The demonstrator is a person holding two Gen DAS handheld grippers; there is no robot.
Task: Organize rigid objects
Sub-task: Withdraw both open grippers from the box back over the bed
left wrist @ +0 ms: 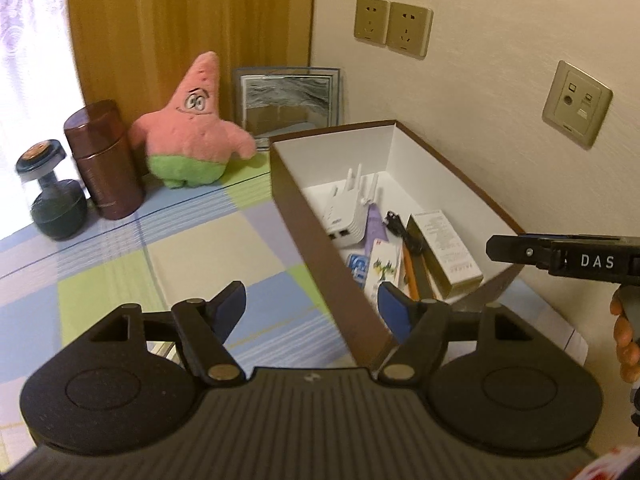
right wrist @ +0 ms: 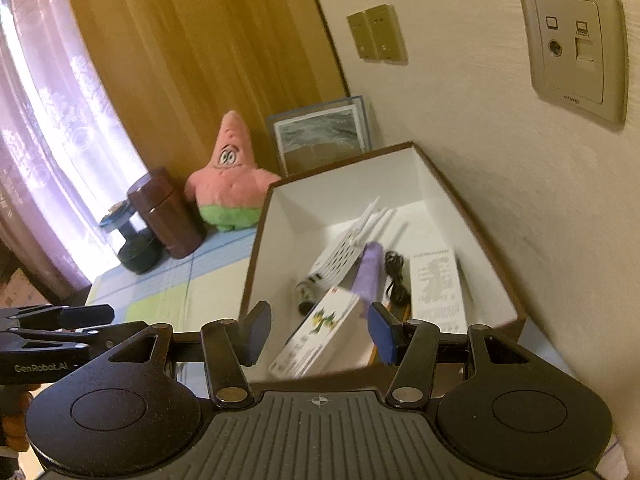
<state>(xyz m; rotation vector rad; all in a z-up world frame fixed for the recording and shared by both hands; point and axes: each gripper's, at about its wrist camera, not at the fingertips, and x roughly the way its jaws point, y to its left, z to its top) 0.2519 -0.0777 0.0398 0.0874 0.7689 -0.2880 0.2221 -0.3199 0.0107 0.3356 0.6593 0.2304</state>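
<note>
Big brown cardboard box with white lining (right wrist: 472, 216) sits against the wall, already holding a white antenna router (left wrist: 348, 216), a cream carton (left wrist: 444, 252), a flat white illustrated card box (right wrist: 320, 332) and a purple tube (right wrist: 368, 272). All look light and stiff; take the flat box by its edges. Left gripper (left wrist: 312, 306) and right gripper (right wrist: 318, 332) hover spread, empty.

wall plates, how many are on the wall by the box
3: two power sockets side by side above the picture frame, one data plate lower, above the box.
</note>
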